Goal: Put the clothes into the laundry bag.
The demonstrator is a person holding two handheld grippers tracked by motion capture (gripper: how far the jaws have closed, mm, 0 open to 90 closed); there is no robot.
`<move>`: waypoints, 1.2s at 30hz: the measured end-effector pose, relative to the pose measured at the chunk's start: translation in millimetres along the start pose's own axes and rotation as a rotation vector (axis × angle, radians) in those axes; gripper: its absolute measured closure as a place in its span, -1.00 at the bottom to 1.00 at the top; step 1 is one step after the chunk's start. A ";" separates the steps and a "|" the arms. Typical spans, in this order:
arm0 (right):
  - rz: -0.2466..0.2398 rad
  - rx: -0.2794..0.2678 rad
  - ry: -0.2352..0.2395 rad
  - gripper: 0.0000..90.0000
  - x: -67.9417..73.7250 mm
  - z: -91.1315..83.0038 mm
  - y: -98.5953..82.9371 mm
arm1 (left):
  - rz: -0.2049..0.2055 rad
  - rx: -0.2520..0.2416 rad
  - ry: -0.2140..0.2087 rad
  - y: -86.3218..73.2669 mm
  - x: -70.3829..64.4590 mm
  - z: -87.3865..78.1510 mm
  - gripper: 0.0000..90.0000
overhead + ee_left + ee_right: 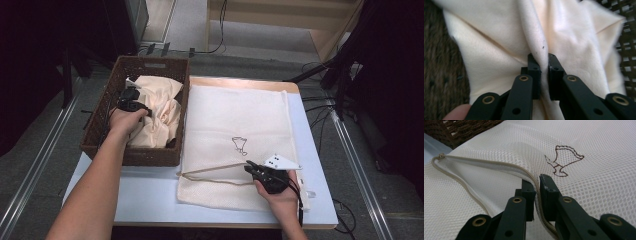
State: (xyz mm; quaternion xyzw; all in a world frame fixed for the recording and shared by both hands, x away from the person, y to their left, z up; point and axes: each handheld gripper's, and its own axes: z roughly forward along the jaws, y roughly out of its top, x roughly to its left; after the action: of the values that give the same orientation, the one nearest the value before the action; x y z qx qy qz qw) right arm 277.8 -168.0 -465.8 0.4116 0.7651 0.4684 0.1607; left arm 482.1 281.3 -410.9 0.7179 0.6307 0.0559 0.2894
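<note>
Down inside the wicker basket (pixel 100 131), the left gripper (pixel 131 99) has its jaws pinched tight on a fold of the cream cloth (pixel 159 107); the left gripper view shows that ridge of fabric (pixel 541 37) squeezed between the two black tips, the basket weave dark on either side. The cloth lies bunched in the basket, not lifted clear of it yet.

Over beside the basket, the white mesh laundry bag (pixel 235 115) lies flat on the desk (pixel 150 200). The right gripper (pixel 252 169) is clamped on the upper lip of the bag's zipped edge, near the embroidered mark (pixel 562 161), and is holding it up so the mouth (pixel 481 177) gapes toward the basket. The zipper tape (pixel 471 192) curves away along the lower lip.

So this reads as the loading step: mouth held open, garment gripped. The next move, as I judge it, calls for raising the cloth over the basket's rim and carrying it across to that opening, while the right gripper holds the lip high enough for the bundle to slide in rather than snag on the zipper.
</note>
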 end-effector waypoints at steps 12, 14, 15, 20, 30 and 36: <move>-0.003 0.007 0.000 0.86 0.2 2.7 -1.2 | 0.195 0.045 -0.089 6.4 -51.5 18.0 0.10; -0.002 0.011 0.000 0.86 0.7 2.8 -1.7 | 0.168 0.048 -0.052 8.1 -55.0 20.7 -0.26; -0.003 0.011 0.000 0.86 0.7 2.7 -1.9 | 0.155 0.051 -0.042 8.6 -56.1 21.6 -0.35; -0.001 0.017 0.001 0.86 0.5 3.7 -3.2 | 0.160 0.077 0.026 11.0 -64.1 28.1 -0.66; -0.002 0.021 0.001 0.86 2.0 5.0 -4.6 | 0.224 0.177 0.203 2.5 -61.7 45.9 -0.57; -0.006 0.018 0.002 0.86 2.5 3.2 -5.1 | 0.343 0.208 0.234 0.2 -71.8 35.1 0.40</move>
State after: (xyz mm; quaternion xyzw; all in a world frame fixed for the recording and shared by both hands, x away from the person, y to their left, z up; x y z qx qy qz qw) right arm 275.9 -165.3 -471.4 0.4103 0.7705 0.4616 0.1576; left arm 483.6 201.8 -419.3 0.8293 0.5310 0.1217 0.1250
